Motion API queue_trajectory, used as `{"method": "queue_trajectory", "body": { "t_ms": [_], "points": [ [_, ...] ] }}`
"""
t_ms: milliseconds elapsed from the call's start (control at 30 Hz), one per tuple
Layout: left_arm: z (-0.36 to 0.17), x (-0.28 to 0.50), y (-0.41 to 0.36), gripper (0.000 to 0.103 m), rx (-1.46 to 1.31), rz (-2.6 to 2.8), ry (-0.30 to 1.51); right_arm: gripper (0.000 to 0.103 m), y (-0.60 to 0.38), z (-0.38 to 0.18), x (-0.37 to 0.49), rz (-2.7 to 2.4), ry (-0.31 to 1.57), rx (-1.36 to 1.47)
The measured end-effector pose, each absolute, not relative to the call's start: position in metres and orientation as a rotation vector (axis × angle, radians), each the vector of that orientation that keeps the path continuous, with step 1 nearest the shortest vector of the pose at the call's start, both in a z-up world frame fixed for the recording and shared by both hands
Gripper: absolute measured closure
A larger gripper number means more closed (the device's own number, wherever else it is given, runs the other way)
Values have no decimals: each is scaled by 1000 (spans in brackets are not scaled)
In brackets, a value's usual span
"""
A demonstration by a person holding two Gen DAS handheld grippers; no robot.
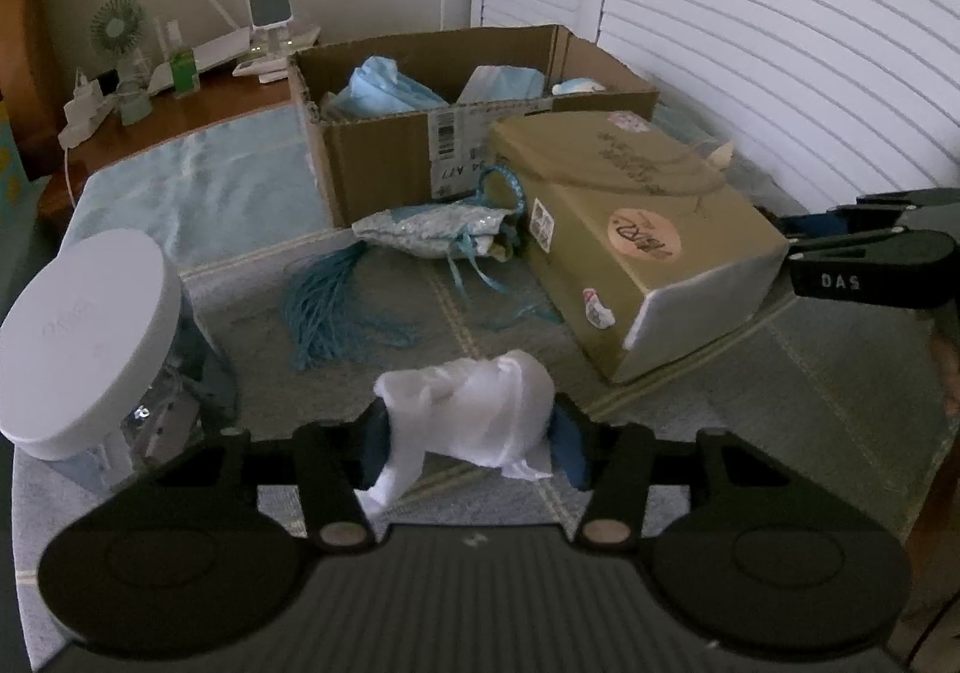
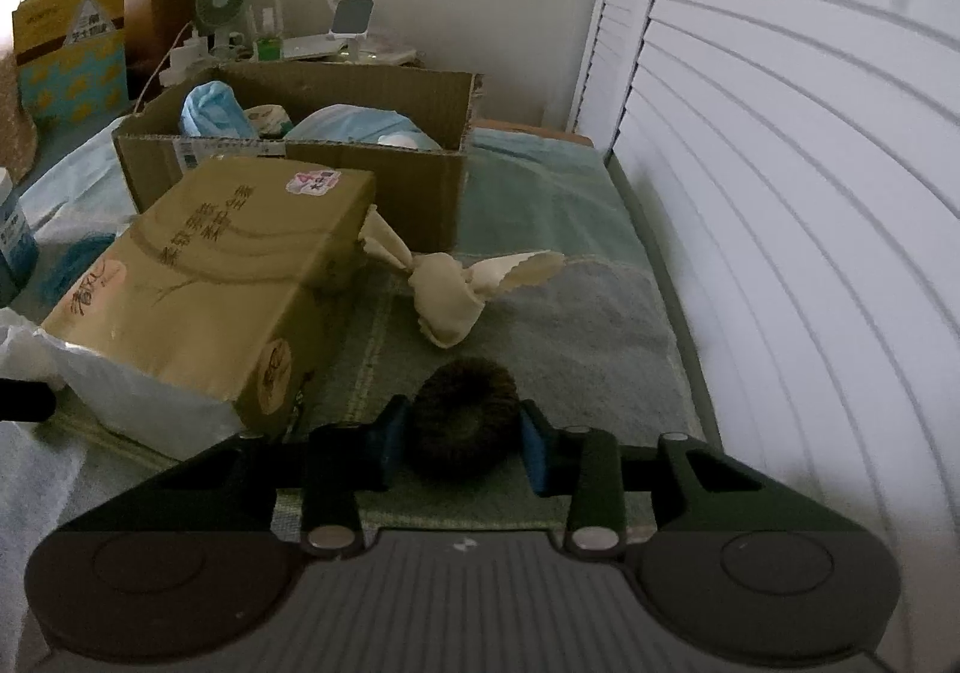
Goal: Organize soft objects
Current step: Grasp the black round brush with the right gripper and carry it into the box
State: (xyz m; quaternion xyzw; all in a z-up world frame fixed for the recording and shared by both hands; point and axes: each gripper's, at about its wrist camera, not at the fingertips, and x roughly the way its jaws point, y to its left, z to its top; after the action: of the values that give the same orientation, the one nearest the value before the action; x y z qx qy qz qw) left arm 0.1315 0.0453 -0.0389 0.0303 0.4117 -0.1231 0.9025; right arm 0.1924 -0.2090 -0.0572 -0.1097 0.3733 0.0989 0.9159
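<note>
My left gripper [image 1: 471, 433] is shut on a white cloth [image 1: 474, 412] and holds it just above the towel-covered surface. My right gripper [image 2: 462, 436] is shut on a dark brown fuzzy ring [image 2: 465, 421]; it also shows at the right edge of the left wrist view [image 1: 798, 235]. An open cardboard box [image 1: 384, 157] at the back holds light blue soft items [image 1: 384, 91]; it also shows in the right wrist view [image 2: 288, 166]. A blue tassel [image 1: 336, 313] and a sequinned pouch [image 1: 432, 232] lie before the box. A cream knotted cloth [image 2: 447, 292] lies ahead of my right gripper.
A tan tissue pack [image 1: 642, 253] lies between the grippers, also in the right wrist view [image 2: 204, 277]. A jar with a white lid [image 1: 84, 337] stands at left. A wooden shelf [image 1: 180, 115] holds a small fan [image 1: 117, 25] and bottles. White louvred doors [image 2: 780, 193] line the right side.
</note>
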Motion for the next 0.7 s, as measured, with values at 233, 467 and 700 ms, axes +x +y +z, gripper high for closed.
{"method": "queue_trajectory", "body": {
  "t_ms": [233,467,700],
  "points": [
    [-30,125,48,52,63,-265,827,61,-210,-49,188,204,774,-222],
    [-15,115,52,52,63,-286,797,61,-207,-34,180,208,758,-231],
    [3,102,54,52,59,-317,748,61,-201,-13,172,218,725,-251]
  ]
}}
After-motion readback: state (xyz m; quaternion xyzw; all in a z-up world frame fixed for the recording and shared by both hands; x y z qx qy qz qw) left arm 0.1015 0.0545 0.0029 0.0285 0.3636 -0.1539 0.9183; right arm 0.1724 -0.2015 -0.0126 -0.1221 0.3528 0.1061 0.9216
